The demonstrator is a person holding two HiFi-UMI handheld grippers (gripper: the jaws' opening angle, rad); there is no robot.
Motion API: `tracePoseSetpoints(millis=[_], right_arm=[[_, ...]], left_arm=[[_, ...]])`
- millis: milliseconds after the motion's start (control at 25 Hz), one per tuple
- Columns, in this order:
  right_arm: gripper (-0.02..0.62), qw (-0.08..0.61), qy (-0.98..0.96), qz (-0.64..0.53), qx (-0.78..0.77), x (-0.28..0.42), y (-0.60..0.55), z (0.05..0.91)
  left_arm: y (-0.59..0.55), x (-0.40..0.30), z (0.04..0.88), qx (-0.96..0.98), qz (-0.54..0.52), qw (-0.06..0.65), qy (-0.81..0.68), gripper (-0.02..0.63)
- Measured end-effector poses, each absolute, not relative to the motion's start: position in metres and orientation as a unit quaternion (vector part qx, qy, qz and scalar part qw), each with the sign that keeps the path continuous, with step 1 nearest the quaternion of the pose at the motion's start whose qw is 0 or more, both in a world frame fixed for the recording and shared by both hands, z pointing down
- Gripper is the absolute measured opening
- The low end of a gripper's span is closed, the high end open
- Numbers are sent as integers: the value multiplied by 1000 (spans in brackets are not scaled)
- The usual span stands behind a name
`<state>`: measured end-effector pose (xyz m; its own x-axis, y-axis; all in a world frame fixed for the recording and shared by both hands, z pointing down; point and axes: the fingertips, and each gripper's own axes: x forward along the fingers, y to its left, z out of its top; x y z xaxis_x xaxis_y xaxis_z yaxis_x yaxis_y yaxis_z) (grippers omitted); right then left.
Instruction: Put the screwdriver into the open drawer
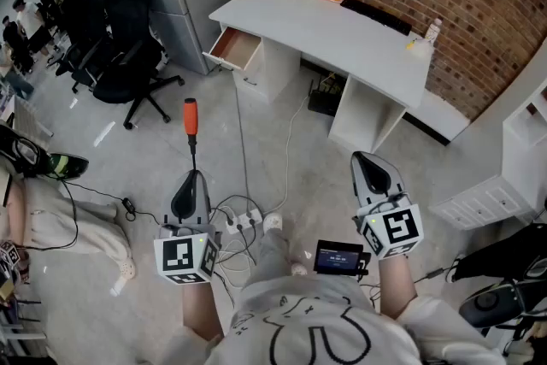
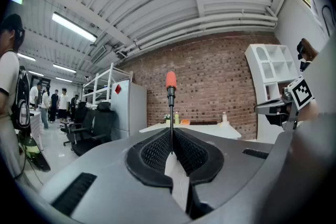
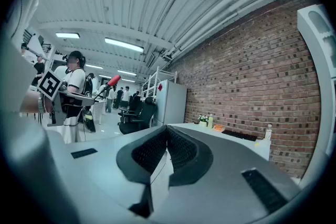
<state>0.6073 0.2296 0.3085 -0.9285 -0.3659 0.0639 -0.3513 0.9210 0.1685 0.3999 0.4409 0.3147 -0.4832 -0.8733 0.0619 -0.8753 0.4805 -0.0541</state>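
The left gripper [image 1: 193, 177] pinches a thin metal rod. The right gripper [image 1: 367, 162] is closed on nothing. The white desk [image 1: 342, 34] is far off, with its open drawer [image 1: 236, 49] sticking out. The screwdriver [image 1: 191, 122] is held only by that rod, orange handle up. It could wobble and fall on the way there.

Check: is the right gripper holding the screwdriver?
No, the right gripper has its jaws together on nothing; the screwdriver is clamped by its shaft in the left gripper.
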Motion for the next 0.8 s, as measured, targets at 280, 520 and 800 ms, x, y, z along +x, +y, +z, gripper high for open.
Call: tracePoseSetpoints(millis=[280, 520, 800], right_arm=[[18, 54, -979, -78, 180, 574, 206, 316], [18, 60, -979, -79, 179, 524, 168, 315], [20, 65, -977, -86, 182, 457, 117, 307]], left_arm=[[412, 362, 324, 507, 36, 18, -861, 20], [372, 310, 324, 505, 34, 20, -862, 20], [319, 240, 324, 507, 31, 26, -861, 20]])
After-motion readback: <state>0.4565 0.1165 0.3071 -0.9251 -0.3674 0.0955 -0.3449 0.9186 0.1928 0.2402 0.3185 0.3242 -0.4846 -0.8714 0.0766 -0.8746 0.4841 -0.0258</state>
